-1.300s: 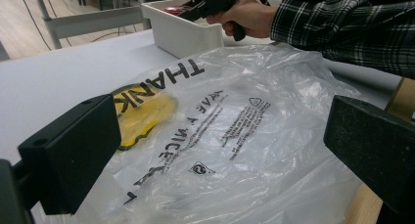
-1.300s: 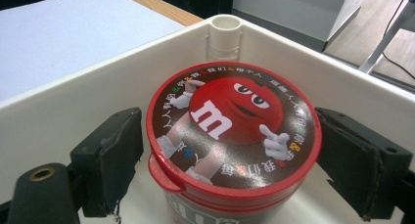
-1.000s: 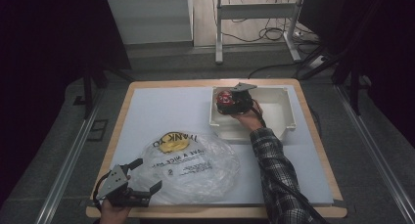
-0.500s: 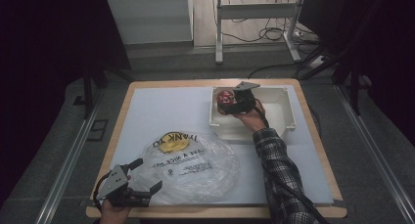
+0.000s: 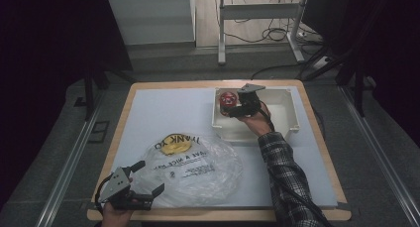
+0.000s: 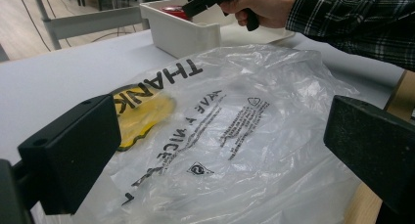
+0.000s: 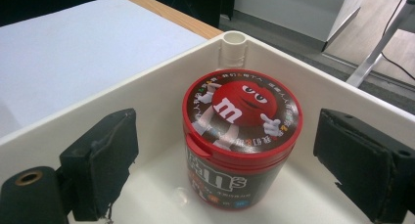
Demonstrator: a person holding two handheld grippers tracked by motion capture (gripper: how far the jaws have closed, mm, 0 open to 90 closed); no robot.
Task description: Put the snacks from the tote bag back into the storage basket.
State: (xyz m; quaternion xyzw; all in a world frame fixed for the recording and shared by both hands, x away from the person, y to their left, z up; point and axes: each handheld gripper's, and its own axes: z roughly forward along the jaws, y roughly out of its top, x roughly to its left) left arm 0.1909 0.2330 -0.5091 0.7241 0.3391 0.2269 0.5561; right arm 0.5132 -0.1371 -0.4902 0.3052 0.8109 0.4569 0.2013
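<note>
Right gripper (image 7: pixel 225 155) inside white bin (image 5: pixel 287 119), jaws spread wide, one either side of red-lidded candy jar (image 7: pixel 241 136), neither touching. Jar upright in bin's far left corner. Left gripper (image 5: pixel 143 180) well away from bin at table's near edge, jaws also apart, clear plastic bag (image 6: pixel 230 136) between them, not pinched. Step, by judgement: reach for jar, grasp not yet made. Next move calls for squeezing below lid rim, then straight lift clear of bin wall.
</note>
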